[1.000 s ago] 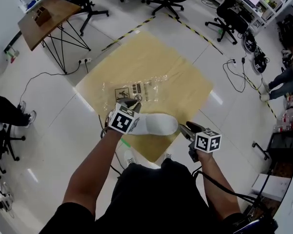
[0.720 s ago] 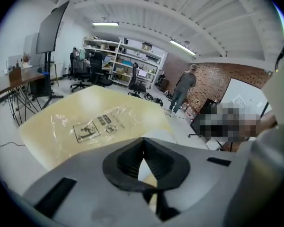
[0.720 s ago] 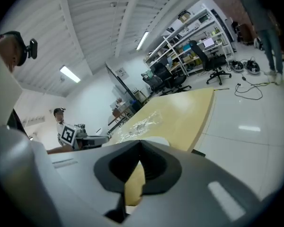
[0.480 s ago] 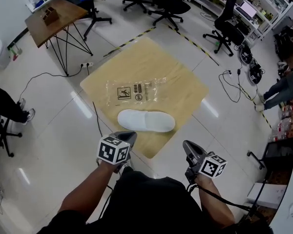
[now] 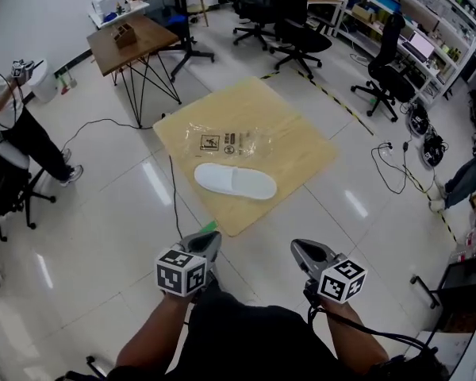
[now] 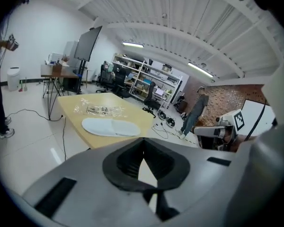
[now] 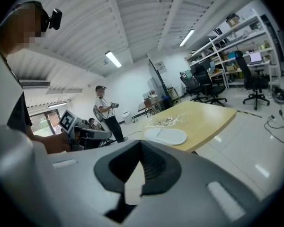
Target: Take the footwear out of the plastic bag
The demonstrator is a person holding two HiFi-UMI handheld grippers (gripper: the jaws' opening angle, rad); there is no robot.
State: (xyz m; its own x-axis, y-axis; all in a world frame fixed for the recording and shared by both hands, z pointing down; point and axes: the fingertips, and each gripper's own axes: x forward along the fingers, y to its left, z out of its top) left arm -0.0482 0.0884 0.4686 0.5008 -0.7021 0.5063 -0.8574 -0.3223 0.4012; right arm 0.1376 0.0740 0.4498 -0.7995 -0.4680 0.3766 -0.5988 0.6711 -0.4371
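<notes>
Yellow wooden table [image 5: 301,145] holds a white slipper [image 5: 235,181], long axis left-right, toe rightward; left gripper [image 5: 209,239] and right gripper [image 5: 301,248] fingers closed, empty.

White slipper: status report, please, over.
Left gripper and right gripper shut, empty. Flat white slipper out, lying beside clear plastic bag. Nothing in the way.

The head camera looks steeply down, while cameras on the left claw [image 5: 209,238] and right claw [image 5: 303,249] look low towards the same far desk [image 5: 301,145].
</notes>
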